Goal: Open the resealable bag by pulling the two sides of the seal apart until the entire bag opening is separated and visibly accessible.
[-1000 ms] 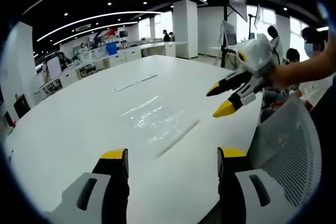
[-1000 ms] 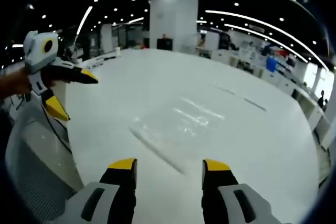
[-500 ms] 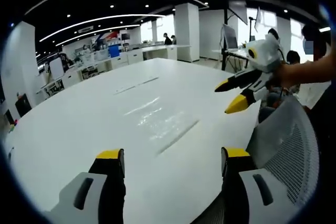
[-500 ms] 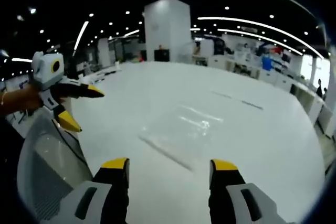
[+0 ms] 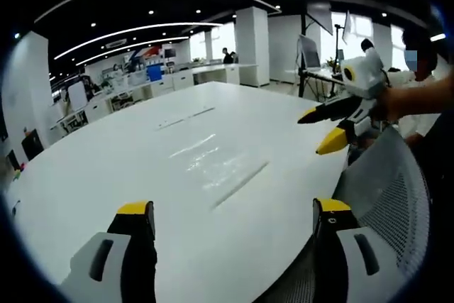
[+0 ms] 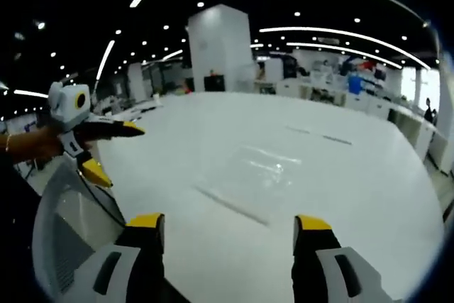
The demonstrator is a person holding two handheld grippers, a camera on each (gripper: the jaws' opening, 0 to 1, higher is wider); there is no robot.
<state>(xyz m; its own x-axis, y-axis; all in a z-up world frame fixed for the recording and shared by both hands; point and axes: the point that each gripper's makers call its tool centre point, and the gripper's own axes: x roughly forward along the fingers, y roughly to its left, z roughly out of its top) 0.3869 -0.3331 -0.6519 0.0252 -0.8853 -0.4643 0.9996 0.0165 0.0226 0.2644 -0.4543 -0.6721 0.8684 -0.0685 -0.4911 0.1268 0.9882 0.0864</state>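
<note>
1. A clear resealable bag [image 5: 216, 164] is seen lying flat on the white table [image 5: 106, 175], sealed edge toward the mesh chair [image 5: 390, 182].
2. Left gripper [image 5: 234, 221] and right gripper [image 6: 227, 235] are held released, gaping, short of the bag.
3. The film is judged light, limp and slippery; the seal lips are best pinched.

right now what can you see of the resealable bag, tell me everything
The resealable bag is clear, glossy plastic, nearly see-through, lying flat on the white table. Light glints off its wrinkled film. Its seal edge, a straight darker strip, faces the grippers and looks closed. Nothing touches it: the left gripper and right gripper hang open, short of it.
</note>
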